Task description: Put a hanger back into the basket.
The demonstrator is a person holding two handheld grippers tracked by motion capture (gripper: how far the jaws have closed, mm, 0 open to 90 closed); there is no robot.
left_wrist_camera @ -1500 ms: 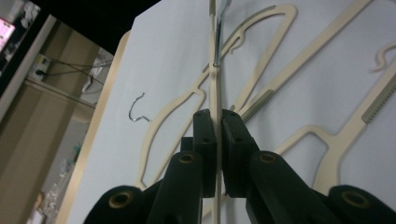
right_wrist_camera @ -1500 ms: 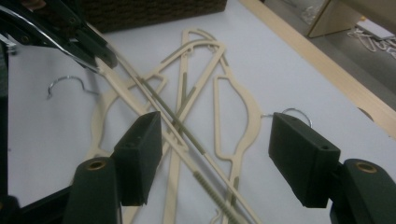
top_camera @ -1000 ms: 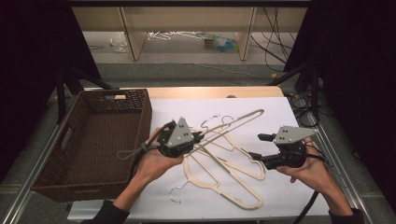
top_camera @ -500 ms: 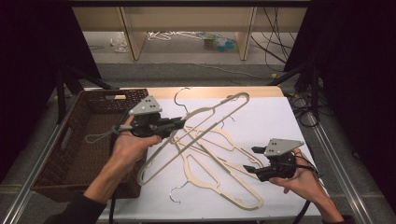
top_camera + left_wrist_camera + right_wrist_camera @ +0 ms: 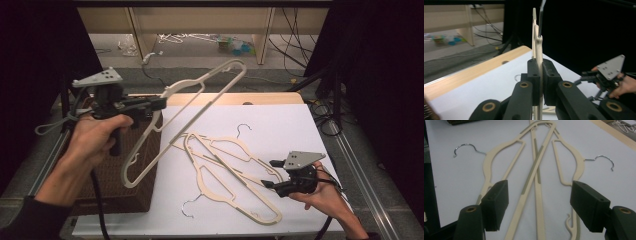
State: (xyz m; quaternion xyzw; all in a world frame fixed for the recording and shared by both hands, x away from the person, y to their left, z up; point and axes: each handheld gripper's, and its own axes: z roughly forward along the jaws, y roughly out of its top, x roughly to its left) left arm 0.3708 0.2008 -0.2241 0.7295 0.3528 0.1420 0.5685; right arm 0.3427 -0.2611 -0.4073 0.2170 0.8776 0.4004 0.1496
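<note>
My left gripper (image 5: 161,104) is shut on a cream plastic hanger (image 5: 197,97) and holds it in the air, slanting from upper right down over the wicker basket (image 5: 107,187). In the left gripper view the jaws pinch the hanger's thin edge (image 5: 539,50), with the gripper (image 5: 540,73) pointing across the table. Two more cream hangers (image 5: 225,165) lie crossed on the white tabletop. My right gripper (image 5: 269,173) hovers open just off their right ends. In the right gripper view the wide jaws (image 5: 539,202) frame both hangers (image 5: 536,157) below, touching neither.
The dark wicker basket stands at the table's left edge under my left hand. White table cover (image 5: 280,125) has free room at the back right. Wire hooks (image 5: 243,129) stick out from the lying hangers. Black curtains flank both sides; shelving and cables sit beyond the table.
My left hand has carried its hanger up and to the left, from above the pile to over the basket. The right gripper sank a little toward the table, then held still.
</note>
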